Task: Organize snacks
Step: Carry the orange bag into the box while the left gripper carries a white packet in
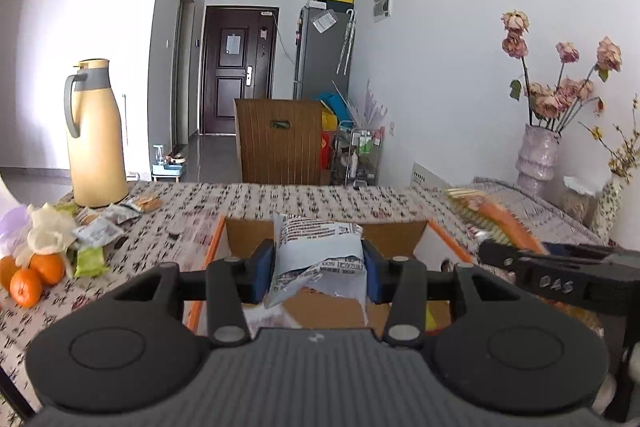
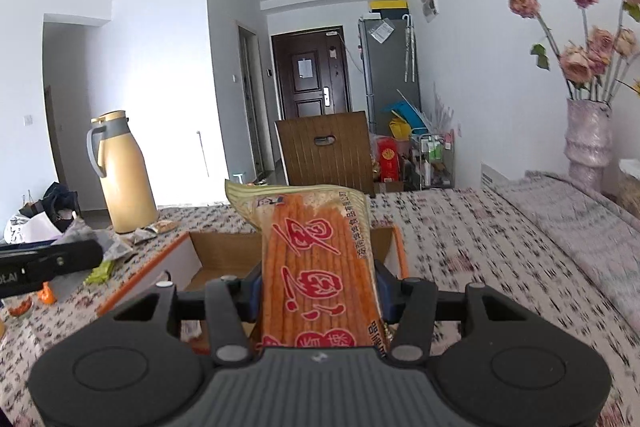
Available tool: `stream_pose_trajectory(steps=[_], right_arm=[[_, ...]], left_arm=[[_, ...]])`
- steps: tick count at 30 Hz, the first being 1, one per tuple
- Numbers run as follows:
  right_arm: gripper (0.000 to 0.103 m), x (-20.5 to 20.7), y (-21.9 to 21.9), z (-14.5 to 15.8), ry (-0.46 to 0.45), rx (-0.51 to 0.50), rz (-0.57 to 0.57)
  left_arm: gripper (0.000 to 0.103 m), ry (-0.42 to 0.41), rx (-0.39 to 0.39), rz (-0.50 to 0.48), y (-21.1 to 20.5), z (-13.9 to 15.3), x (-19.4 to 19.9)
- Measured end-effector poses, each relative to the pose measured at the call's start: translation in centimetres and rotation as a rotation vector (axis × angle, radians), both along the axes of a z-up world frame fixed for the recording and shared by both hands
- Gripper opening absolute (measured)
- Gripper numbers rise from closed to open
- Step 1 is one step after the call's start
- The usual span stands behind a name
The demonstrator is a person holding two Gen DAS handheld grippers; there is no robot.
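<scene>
Gripping a crinkled pale-blue snack packet, your left claw has its blue pads pressed on both sides of the soft foil, which stands up over the open cardboard box. Your right claw is clamped on a long, flat orange packet of stick snacks, glossy with red printed characters, held upright above the same brown, orange-edged box. That box sits on the worktop, which is draped in a patterned, woven-looking cloth. On the far left stands a smooth tan thermos jug with a grey handle. Near it lie small loose snack sachets, and at the near left round oranges. On the far right a ridged, pale ceramic vase holds dried pink roses.
</scene>
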State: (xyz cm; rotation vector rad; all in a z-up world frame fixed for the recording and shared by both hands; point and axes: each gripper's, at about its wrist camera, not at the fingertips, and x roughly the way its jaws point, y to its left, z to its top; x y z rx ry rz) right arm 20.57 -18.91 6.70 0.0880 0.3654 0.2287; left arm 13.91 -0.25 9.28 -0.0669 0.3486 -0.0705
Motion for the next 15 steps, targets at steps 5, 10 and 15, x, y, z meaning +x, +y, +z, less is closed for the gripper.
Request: stream_pose_trajectory(steps=[5, 10, 15], right_arm=[[0.051, 4.0, 1.3, -0.2, 0.027, -0.008, 0.007], [0.051, 7.9, 2.3, -1.4, 0.084, -0.028, 0.005], [0.051, 9.9, 2.8, -4.0, 0.141, -0.035, 0.012]], left_arm=[[0.045, 0.031, 0.0, 0.058, -0.5, 0.3, 3.6], [0.045, 0.087, -0.006, 0.117, -0.4, -0.9, 6.9], [0.045, 0.165, -0.014, 0.146, 0.2, -3.5, 9.1]])
